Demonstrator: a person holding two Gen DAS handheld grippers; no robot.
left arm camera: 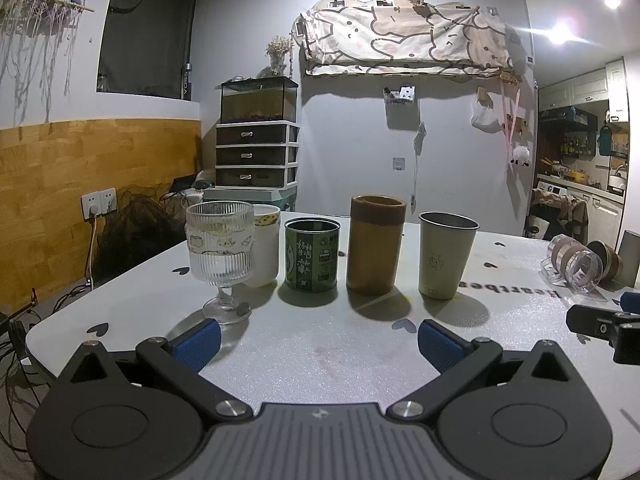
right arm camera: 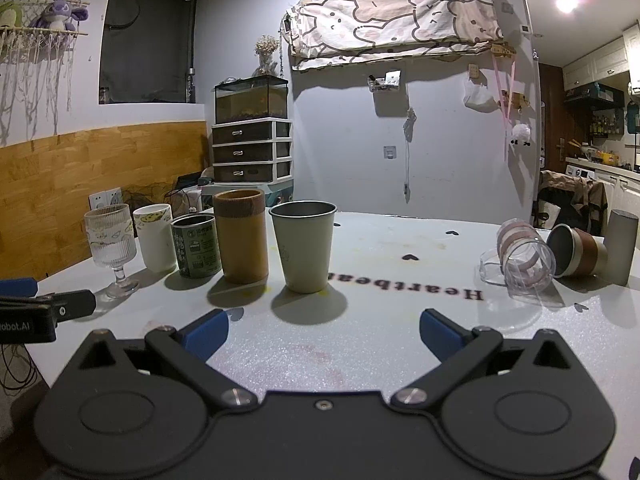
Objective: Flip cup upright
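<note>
White table (left arm camera: 320,360) with small black heart marks and the printed word "Heartbeat", carrying two groups of cups. Left group, one row, all upright, left to right: ribbed clear stemmed glass (left arm camera: 220,256) with a pale printed band; white ceramic cup (left arm camera: 264,246) with a yellow-patterned rim, just behind and right of the glass; green printed tin can (left arm camera: 312,256), open at the top; tall brown cylindrical cup (left arm camera: 376,244) with a darker band at the top; cream tapered metal tumbler (left arm camera: 446,254) with a small line drawing on its side. Right group, at the far right of the table, well apart from the row: clear plastic cup with pink-brown bands (right arm camera: 524,258), lying on its side, mouth turned toward the near edge; just beside it to the right, metal cup with a brown sleeve (right arm camera: 580,252), also lying on its side, its dark opening facing left; grey cylindrical cup (right arm camera: 620,244) standing at the far right, close beside the sleeved cup. Left tongs (left arm camera: 318,344): blue-padded jaws spread wide, holding nothing, low over the near edge facing the row. Right tongs (right arm camera: 324,334): blue-padded jaws likewise spread wide and empty, low over the near edge, between the tumbler and the fallen cups.
</note>
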